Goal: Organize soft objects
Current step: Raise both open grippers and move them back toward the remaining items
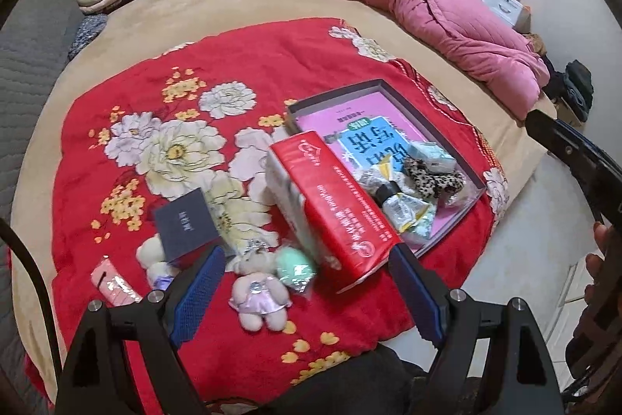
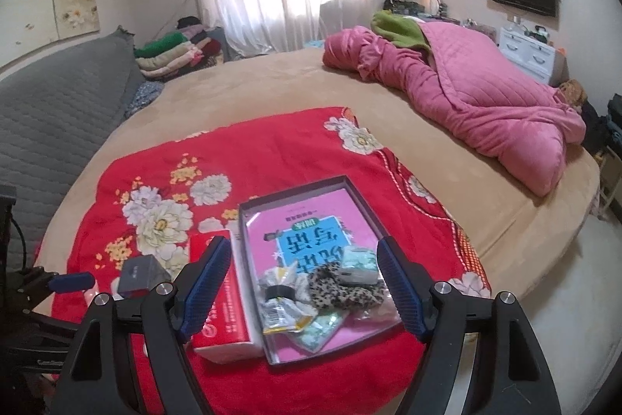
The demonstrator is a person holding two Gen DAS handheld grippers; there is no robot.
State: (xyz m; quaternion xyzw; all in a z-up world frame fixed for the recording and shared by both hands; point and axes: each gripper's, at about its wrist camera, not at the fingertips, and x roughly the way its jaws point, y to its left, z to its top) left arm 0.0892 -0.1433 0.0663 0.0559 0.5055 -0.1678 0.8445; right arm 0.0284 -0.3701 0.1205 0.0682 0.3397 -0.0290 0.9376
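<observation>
The left gripper [image 1: 305, 288] stands wide open with nothing between its blue pads [image 1: 198, 292]; it hangs above the near part of the red flowered blanket [image 1: 241, 72] and touches none of the things below it. Going from left to right under it, a pink packet [image 1: 112, 282] lies at the far left, then a small cream plush [image 1: 151, 253] beside a dark blue booklet [image 1: 186, 224], then a little teddy bear in a lilac dress [image 1: 258, 298] right in the gap between the fingers, with a mint-green soft ball [image 1: 295, 265] just beside the bear. A red carton [image 1: 338, 205] lies slanted past them, its near end close to the right-hand finger, and behind it sits the shallow tray [image 1: 311, 104] lined with a pink book cover. The right gripper [image 2: 303, 288] is likewise spread and empty, and it hovers over the near end of the tray [image 2: 248, 205]. Between its fingers lie a crumpled yellow-and-white wrapper with a black cap [image 2: 280, 302], a leopard-print scrunchie [image 2: 342, 290] touching it, and a pale green packet [image 2: 357, 259] behind, all inside the tray. The left wrist view alone shows the bear, the green ball, the cream plush and the pink packet; in the right wrist view they are hidden behind the gripper, though the tip of the left gripper [image 2: 72, 281] shows at the left edge. The right wrist view shows the room wider: the pink quilt [image 2: 466, 104] bunched on the bed and a stack of folded clothes [image 2: 171, 57] at the far side.
</observation>
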